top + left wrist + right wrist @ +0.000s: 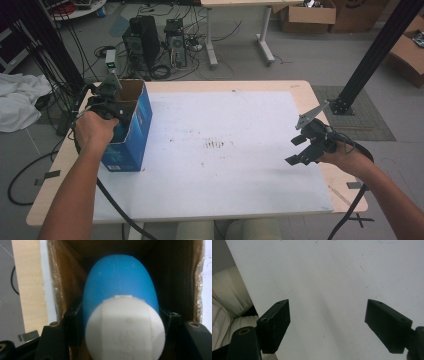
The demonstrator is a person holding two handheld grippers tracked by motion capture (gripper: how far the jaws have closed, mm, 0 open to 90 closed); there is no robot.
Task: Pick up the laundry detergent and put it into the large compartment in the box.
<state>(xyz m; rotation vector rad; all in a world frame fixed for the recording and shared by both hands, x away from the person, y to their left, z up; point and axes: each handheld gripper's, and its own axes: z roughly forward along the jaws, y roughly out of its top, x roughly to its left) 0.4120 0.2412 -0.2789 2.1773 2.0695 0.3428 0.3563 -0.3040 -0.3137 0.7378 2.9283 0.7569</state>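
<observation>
The left gripper (120, 322) is clamping a blue-and-white bottle (120, 290), its jaws pressing on either side just behind the white cap (125, 327), and it is reaching down into the open top of the blue cardboard box (131, 131). The bottle's blue body is pointing ahead of the jaws into the box, with the brown inner walls (58, 285) standing close on both sides. The right gripper (327, 325) is hovering with its jaws wide apart (nothing between them) over the white table sheet (324, 277), well apart from the box.
</observation>
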